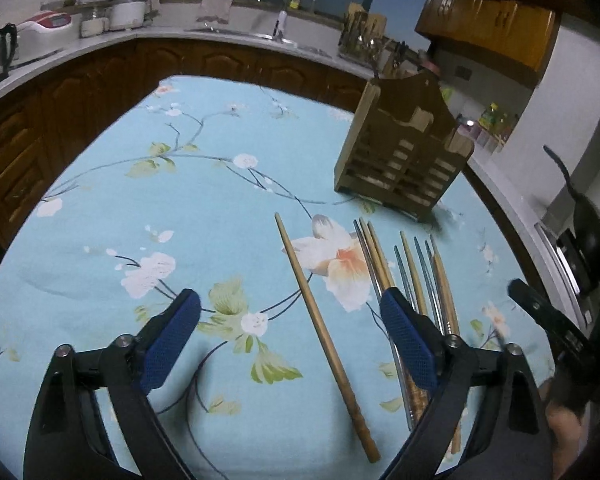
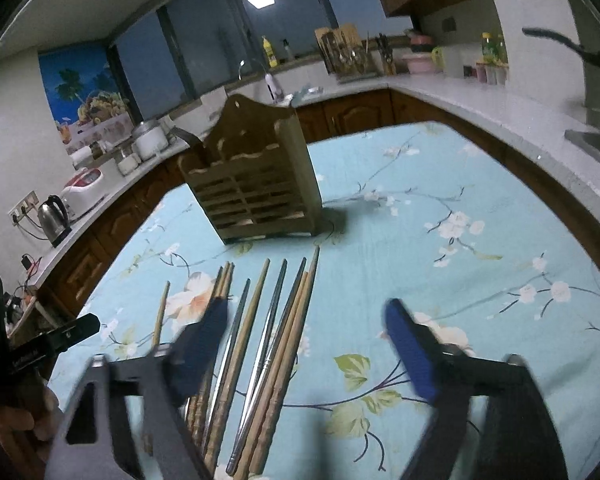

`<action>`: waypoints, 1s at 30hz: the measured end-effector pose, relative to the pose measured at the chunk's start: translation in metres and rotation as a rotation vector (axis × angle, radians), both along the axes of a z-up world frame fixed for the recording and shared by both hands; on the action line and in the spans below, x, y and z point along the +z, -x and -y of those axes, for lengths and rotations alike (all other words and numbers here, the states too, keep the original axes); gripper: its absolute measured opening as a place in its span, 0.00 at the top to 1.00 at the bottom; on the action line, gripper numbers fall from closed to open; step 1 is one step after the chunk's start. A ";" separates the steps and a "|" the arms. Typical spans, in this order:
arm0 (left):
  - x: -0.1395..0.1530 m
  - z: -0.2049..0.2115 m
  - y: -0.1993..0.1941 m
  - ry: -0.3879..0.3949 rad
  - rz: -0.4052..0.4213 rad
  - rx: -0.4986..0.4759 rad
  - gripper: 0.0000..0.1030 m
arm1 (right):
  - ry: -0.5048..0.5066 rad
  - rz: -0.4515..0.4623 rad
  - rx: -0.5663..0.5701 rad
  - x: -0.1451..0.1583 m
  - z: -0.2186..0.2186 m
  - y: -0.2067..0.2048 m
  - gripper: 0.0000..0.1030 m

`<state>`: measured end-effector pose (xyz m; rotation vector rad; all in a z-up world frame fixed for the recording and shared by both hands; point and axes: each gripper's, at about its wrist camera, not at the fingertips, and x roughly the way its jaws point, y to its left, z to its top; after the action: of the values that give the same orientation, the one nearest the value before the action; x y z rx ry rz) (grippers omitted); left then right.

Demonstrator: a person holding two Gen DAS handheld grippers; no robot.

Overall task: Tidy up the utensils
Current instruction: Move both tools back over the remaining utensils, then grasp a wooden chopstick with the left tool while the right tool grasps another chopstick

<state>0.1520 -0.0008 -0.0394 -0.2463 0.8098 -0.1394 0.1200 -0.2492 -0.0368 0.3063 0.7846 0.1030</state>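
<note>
Blue-padded left gripper [image 1: 290, 334] lowest in the left wrist view, spread wide, pinching nothing, hovering above the near edge of the floral tablecloth [image 1: 148, 200]. Between its fingers, slightly toward the right pad: single wooden chopstick [image 1: 325, 334], alone, thick carved end at the near edge, thin tip aimed at the far edge. Long axis roughly in line with the fingers, so already set for closing across the width. Just beyond the right pad: bundle of chopsticks [image 1: 414, 280], wood and metal mixed, lying side by side on the same near-to-far line, partly hidden under that finger.

Right gripper [image 2: 304, 342] likewise spread and empty, blurred, with the bundle [image 2: 268, 328] passing under its left finger and tips pointing at the wooden holder [image 2: 256, 184]. Holder upright toward the far side of the table, dead ahead of the bundle tips, apart from them.

Judged nearer: left to the lone stick, right to the bundle and holder.
</note>
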 end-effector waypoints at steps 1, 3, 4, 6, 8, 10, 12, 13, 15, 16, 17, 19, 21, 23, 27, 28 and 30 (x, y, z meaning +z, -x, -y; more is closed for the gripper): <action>-0.002 0.001 -0.005 0.004 -0.016 -0.010 0.18 | -0.006 -0.020 0.004 -0.003 0.000 -0.005 0.41; -0.006 0.005 -0.015 0.005 -0.052 -0.033 0.31 | -0.028 -0.061 0.013 -0.012 0.001 -0.020 0.52; -0.009 0.006 -0.023 0.009 -0.076 -0.045 0.34 | -0.035 -0.074 0.015 -0.015 0.002 -0.025 0.58; -0.015 0.009 -0.035 0.026 -0.112 -0.060 0.41 | -0.054 -0.107 0.021 -0.022 0.002 -0.040 0.62; -0.020 0.011 -0.048 0.033 -0.145 -0.066 0.47 | -0.065 -0.136 0.028 -0.028 0.002 -0.056 0.66; -0.022 0.012 -0.060 0.038 -0.163 -0.064 0.51 | -0.067 -0.155 0.035 -0.032 0.001 -0.069 0.67; -0.024 0.012 -0.071 0.037 -0.180 -0.068 0.54 | -0.056 -0.171 0.045 -0.036 -0.001 -0.081 0.70; -0.025 0.012 -0.075 0.038 -0.184 -0.069 0.57 | -0.050 -0.182 0.046 -0.039 -0.002 -0.087 0.73; -0.027 0.014 -0.083 0.030 -0.194 -0.074 0.62 | -0.034 -0.206 0.052 -0.044 -0.004 -0.098 0.76; -0.029 0.014 -0.087 0.025 -0.200 -0.074 0.64 | -0.018 -0.220 0.053 -0.047 -0.005 -0.103 0.77; -0.031 0.014 -0.091 0.024 -0.212 -0.074 0.68 | -0.011 -0.235 0.058 -0.051 -0.006 -0.108 0.78; -0.037 0.015 -0.099 0.032 -0.234 -0.087 0.77 | 0.006 -0.258 0.068 -0.057 -0.008 -0.117 0.82; -0.038 0.017 -0.103 0.027 -0.227 -0.099 0.83 | 0.047 -0.257 0.083 -0.058 -0.013 -0.122 0.84; -0.039 0.020 -0.107 0.025 -0.224 -0.109 0.87 | 0.080 -0.270 0.091 -0.058 -0.019 -0.126 0.84; -0.039 0.025 -0.110 0.022 -0.216 -0.124 0.89 | 0.126 -0.269 0.103 -0.058 -0.027 -0.128 0.83; -0.039 0.028 -0.110 0.008 -0.211 -0.128 0.90 | 0.128 -0.266 0.104 -0.058 -0.027 -0.128 0.83; -0.039 0.034 -0.111 -0.028 -0.201 -0.139 0.92 | 0.139 -0.260 0.105 -0.058 -0.028 -0.128 0.86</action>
<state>0.2628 -0.0345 -0.0782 -0.1793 1.0280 -0.2367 0.2480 -0.2211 -0.0949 0.1475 1.0609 0.1084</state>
